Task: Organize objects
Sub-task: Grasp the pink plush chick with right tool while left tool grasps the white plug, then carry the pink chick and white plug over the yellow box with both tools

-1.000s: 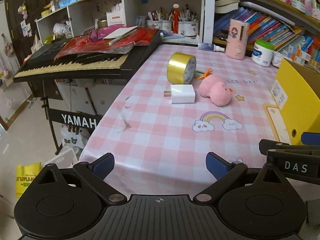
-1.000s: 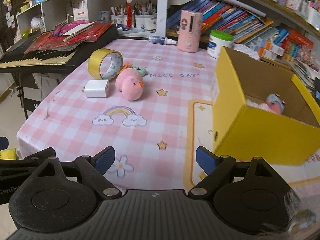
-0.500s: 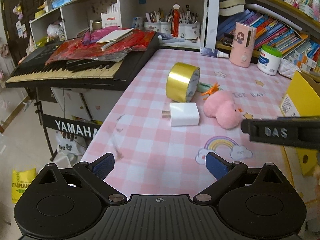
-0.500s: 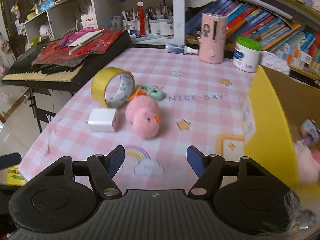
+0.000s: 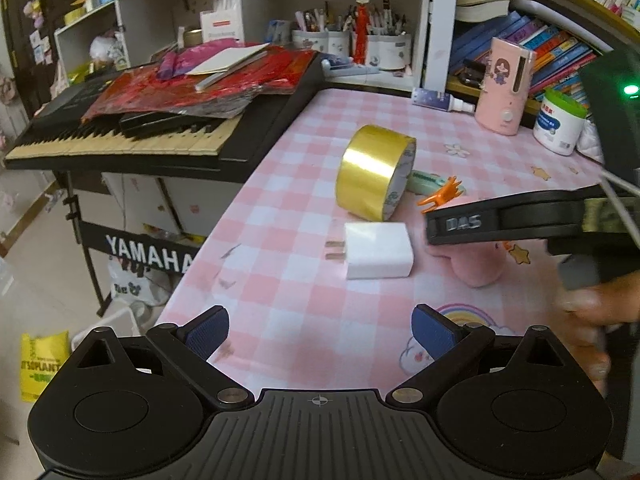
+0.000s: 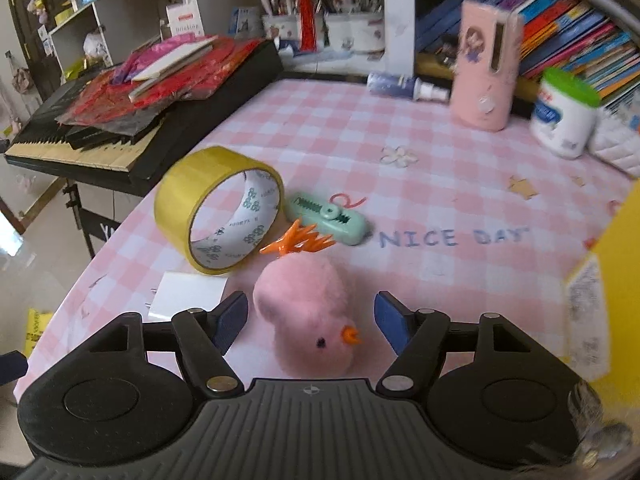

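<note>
A pink plush chick [image 6: 308,320] lies on the pink checked tablecloth [image 6: 400,184], between the open fingers of my right gripper [image 6: 310,320], which is not closed on it. Behind it lie an orange hair claw [image 6: 298,242], a mint green clip [image 6: 328,220], a gold tape roll [image 6: 218,210] and a white charger [image 6: 186,294]. My left gripper [image 5: 320,330] is open and empty, short of the charger [image 5: 378,250] and the tape roll [image 5: 374,172]. The right gripper's body [image 5: 520,222] crosses the left wrist view and hides most of the chick [image 5: 476,266].
A yellow cardboard box [image 6: 612,288] stands at the right edge. A keyboard [image 5: 132,140] piled with red bags borders the table's left side. A pink device [image 6: 486,68], a white jar [image 6: 564,114] and a spray bottle [image 6: 404,84] stand at the back by bookshelves.
My right gripper has moved left and forward from the yellow box until its open fingers flank the pink chick. My left gripper has moved forward and a little left toward the charger.
</note>
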Motion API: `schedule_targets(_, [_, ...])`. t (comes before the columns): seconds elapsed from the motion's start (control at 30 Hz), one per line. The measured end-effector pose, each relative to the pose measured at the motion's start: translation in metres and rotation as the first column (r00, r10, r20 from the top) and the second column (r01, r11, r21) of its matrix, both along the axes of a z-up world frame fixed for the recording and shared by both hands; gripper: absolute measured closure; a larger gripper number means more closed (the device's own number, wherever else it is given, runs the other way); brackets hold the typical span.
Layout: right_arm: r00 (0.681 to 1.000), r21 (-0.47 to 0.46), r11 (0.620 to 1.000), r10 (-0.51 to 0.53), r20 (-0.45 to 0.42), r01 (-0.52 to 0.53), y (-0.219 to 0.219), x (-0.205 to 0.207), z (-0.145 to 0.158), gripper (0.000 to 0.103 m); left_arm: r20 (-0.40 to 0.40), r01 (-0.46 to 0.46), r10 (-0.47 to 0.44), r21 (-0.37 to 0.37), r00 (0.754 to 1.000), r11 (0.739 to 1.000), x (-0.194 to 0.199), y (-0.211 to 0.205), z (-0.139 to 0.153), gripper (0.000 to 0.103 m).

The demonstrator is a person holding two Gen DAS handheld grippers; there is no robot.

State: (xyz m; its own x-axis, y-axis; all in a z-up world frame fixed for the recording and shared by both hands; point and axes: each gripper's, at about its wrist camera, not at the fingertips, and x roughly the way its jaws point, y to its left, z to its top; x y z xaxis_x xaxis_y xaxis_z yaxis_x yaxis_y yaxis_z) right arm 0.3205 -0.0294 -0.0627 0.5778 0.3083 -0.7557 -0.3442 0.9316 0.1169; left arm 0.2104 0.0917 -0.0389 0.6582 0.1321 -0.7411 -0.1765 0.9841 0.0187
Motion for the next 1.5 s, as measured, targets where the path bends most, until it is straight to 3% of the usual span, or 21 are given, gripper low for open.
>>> schedule_targets(0.07, [1.0, 0.004, 1.0, 0.002, -0.021, -0.002, 0.003, 0.008, -0.006, 0.037, -0.004, 0.009, -0.009, 0.002, 1.0, 1.0, 0.007, -0.002, -0.001, 0.004])
schedule_targets(0.13, [0.999, 0.013, 1.0, -0.007, -0.052, 0.008, 0.004, 0.014, -0.008, 0.05, -0.016, 0.016, -0.016, 0.004, 1.0, 1.0, 0.015, -0.004, -0.004, 0.004])
schedule_targets(0.23, [0.997, 0.04, 0.999, 0.007, -0.073, -0.004, 0.003, 0.018, -0.005, 0.051, -0.011, 0.029, -0.029, 0.0, 1.0, 1.0, 0.027, -0.007, -0.004, 0.004])
schedule_targets(0.37, [0.999, 0.081, 0.996, -0.024, -0.041, 0.028, -0.01, 0.013, 0.014, 0.051, 0.02, 0.021, -0.021, -0.014, 1.0, 1.0, 0.045, -0.013, -0.008, 0.005])
schedule_targets(0.5, [0.997, 0.042, 0.997, -0.065, 0.051, 0.063, -0.023, 0.003, 0.03, 0.051, 0.013, 0.014, -0.013, -0.042, 1.0, 0.999, 0.067, -0.019, -0.018, 0.005])
schedule_targets(0.67, [0.993, 0.045, 0.994, -0.099, 0.062, 0.096, -0.039, -0.004, 0.036, 0.051, -0.024, 0.031, -0.031, 0.009, 0.999, 0.999, 0.084, -0.027, -0.03, 0.022])
schedule_targets(0.77, [0.993, 0.043, 0.995, -0.098, 0.067, 0.095, -0.045, -0.013, 0.038, 0.051, -0.05, -0.002, 0.003, 0.028, 0.999, 1.0, 0.085, -0.027, -0.036, 0.035])
schedule_targets(0.8, [0.993, 0.037, 0.995, -0.095, 0.076, 0.092, -0.046, -0.016, 0.039, 0.051, -0.053, -0.011, 0.013, 0.026, 0.999, 1.0, 0.084, -0.026, -0.038, 0.038])
schedule_targets(0.97, [0.991, 0.016, 0.998, -0.069, 0.114, 0.068, -0.049, -0.035, 0.046, 0.051, -0.041, 0.012, -0.012, 0.007, 0.999, 1.0, 0.08, -0.021, -0.038, 0.039])
schedule_targets(1.03, [0.991, 0.014, 0.998, -0.07, 0.116, 0.068, -0.052, -0.043, 0.048, 0.051, -0.034, 0.004, -0.005, -0.036, 0.999, 0.999, 0.074, -0.015, -0.032, 0.039])
schedule_targets(1.5, [0.993, -0.014, 0.998, -0.065, 0.096, 0.066, -0.073, -0.107, 0.054, 0.051, 0.123, 0.091, -0.072, -0.161, 0.99, 0.983, -0.023, -0.011, 0.038, 0.039])
